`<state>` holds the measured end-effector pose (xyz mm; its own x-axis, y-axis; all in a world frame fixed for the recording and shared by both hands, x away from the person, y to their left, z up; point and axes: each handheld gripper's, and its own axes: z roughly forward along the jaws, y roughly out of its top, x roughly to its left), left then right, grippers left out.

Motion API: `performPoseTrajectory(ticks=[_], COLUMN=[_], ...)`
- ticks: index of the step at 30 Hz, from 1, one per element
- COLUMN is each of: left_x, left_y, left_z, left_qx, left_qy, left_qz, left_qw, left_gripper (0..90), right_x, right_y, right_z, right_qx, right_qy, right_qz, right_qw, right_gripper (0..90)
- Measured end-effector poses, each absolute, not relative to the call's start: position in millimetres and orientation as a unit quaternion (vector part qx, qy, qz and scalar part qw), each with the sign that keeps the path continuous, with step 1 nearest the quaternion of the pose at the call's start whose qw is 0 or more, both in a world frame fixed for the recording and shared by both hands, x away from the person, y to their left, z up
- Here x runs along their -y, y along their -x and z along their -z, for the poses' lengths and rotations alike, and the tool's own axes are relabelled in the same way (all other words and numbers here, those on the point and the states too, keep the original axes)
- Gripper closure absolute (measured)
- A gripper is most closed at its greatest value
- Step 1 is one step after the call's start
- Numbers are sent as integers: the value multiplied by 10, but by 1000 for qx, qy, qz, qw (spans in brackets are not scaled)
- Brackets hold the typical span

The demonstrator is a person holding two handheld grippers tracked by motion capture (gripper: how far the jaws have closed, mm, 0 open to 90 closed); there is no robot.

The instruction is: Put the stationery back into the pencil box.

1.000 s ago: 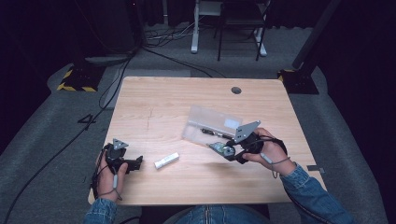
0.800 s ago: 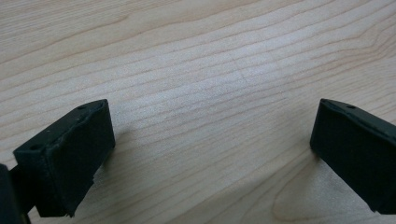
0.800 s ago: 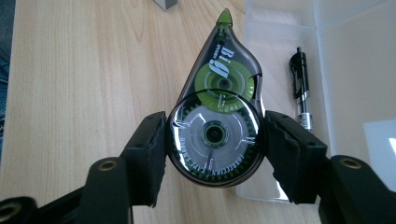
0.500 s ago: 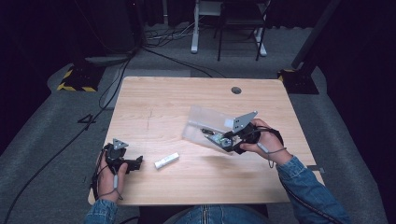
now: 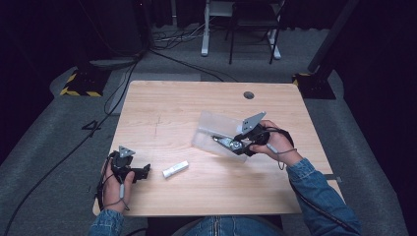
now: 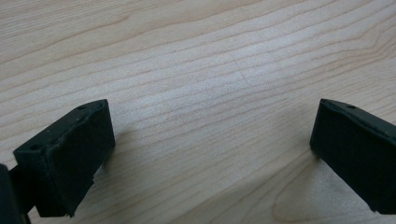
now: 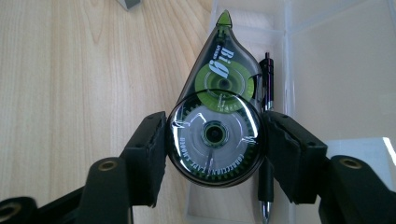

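My right gripper (image 7: 215,149) is shut on a correction tape dispenser (image 7: 217,126), smoky clear with green reels; its green tip points away from me. In the high view that gripper (image 5: 227,143) holds the dispenser (image 5: 222,142) just over the near edge of a clear plastic box (image 5: 212,124) at the table's right middle. A dark pen (image 7: 266,140) lies inside the box (image 7: 336,70), right beside the dispenser. My left gripper (image 5: 146,172) rests at the table's front left, its jaws open with bare wood between them (image 6: 210,158).
A small white stick-shaped object (image 5: 175,169) lies on the wooden table (image 5: 162,103) just right of the left gripper. A round cable hole (image 5: 249,95) sits near the far edge. Chairs and cables stand on the floor beyond the table.
My right gripper has carried the correction tape dispenser away from the front edge and slightly left, over the clear box. The left gripper has stayed put.
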<state>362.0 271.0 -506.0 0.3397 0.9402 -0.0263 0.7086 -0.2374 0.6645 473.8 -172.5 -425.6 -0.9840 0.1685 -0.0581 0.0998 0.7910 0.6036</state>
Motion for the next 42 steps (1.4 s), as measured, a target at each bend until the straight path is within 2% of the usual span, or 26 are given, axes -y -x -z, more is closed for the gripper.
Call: performPoseTrajectory(ticks=[16, 42], left_x=[-2709, -2709], left_y=[-3620, -3623], left_z=[5060, 5060], left_qx=[-541, -542], left_qy=[-762, -762], left_qz=[-194, -195], left_qw=[298, 298], left_gripper=[1, 1], right_x=[1800, 1834], right_y=[-4884, -4907], right_z=[4458, 4557], right_qx=[-957, -962], right_qy=[-77, -94], right_qz=[-275, -255], right_qw=[47, 20], right_gripper=[418, 417])
